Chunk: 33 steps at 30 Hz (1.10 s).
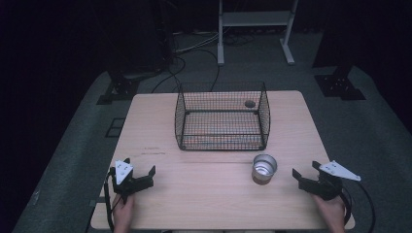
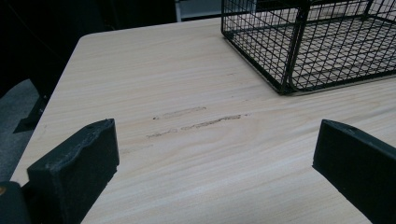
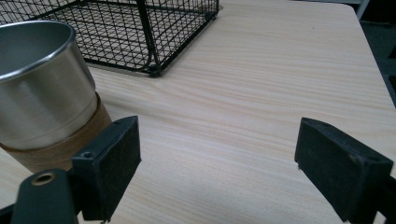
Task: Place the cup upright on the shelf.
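Steel cup (image 1: 264,168) stands upright on the tabletop (image 1: 204,194), just in front of the wire basket (image 1: 222,116). Right tongs (image 1: 306,175) and left tongs (image 1: 141,171) are wide open, empty. Risk: an off-centre approach could tip the cup.

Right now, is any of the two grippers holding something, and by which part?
Nothing is held. The left gripper and the right gripper are both open over the table, and the metal cup stands free beside the right gripper.
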Each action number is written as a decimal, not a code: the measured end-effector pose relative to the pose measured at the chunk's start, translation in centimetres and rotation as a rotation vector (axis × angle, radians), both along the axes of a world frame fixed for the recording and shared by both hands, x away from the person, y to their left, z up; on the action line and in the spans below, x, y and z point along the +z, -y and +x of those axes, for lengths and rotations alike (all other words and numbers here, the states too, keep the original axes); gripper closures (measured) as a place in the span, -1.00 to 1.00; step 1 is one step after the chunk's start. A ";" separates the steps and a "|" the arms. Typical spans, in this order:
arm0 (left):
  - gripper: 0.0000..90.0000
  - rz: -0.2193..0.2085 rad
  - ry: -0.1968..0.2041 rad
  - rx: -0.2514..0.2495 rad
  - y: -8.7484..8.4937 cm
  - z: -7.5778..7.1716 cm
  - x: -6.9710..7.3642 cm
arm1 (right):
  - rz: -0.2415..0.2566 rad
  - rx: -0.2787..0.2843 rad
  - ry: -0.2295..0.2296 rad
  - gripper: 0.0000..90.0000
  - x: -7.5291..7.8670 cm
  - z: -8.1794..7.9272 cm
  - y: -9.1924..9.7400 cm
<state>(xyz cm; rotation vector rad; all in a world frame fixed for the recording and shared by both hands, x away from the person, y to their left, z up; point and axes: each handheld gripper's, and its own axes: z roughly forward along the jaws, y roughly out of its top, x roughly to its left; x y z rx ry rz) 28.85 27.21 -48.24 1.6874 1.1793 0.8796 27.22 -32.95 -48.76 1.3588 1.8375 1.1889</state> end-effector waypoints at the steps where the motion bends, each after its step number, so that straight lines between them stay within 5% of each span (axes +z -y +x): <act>1: -1.00 0.000 -0.001 0.000 0.0 0.0 0.0 | 0.000 0.001 0.000 -0.70 0.0 0.0 0.0; 11: -1.00 0.001 -0.004 -0.001 0.0 0.0 0.0 | -0.001 0.026 0.012 -0.70 0.4 -0.3 -0.1; 33: -1.00 0.001 0.000 -0.001 0.1 -0.1 0.0 | -0.022 0.182 0.009 -0.72 0.8 -3.3 -3.3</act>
